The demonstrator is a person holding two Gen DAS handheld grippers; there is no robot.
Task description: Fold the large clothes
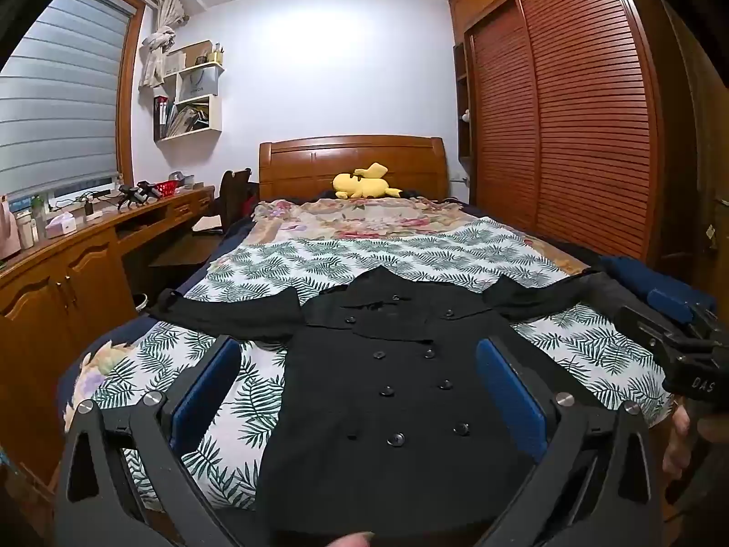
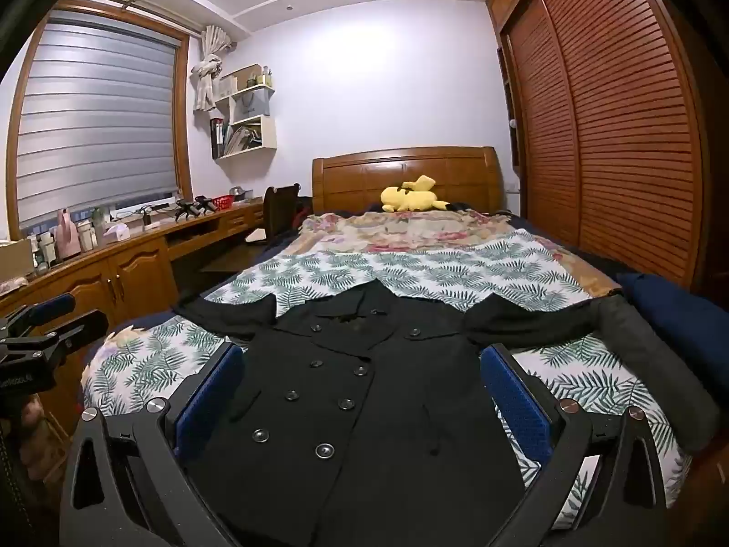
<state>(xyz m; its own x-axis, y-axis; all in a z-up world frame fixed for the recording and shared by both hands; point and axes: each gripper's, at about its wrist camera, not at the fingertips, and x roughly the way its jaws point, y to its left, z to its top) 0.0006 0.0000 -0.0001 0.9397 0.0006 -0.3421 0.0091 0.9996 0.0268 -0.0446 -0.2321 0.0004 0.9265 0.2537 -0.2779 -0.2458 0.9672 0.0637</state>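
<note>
A black double-breasted coat (image 1: 392, 392) lies flat, face up, on the bed, with both sleeves spread out to the sides. It also shows in the right wrist view (image 2: 364, 410). My left gripper (image 1: 360, 383) is open and empty, held above the coat's lower front. My right gripper (image 2: 364, 387) is open and empty too, above the same part of the coat. The right gripper also shows at the right edge of the left wrist view (image 1: 683, 319). The left gripper shows at the left edge of the right wrist view (image 2: 50, 323).
The bed (image 1: 319, 264) has a leaf-print cover and a floral blanket. A yellow plush toy (image 1: 364, 182) lies by the wooden headboard. A wooden desk (image 1: 91, 237) with clutter runs along the left. A slatted wardrobe (image 1: 569, 114) stands on the right. A blue bundle (image 2: 683, 314) sits at the bed's right edge.
</note>
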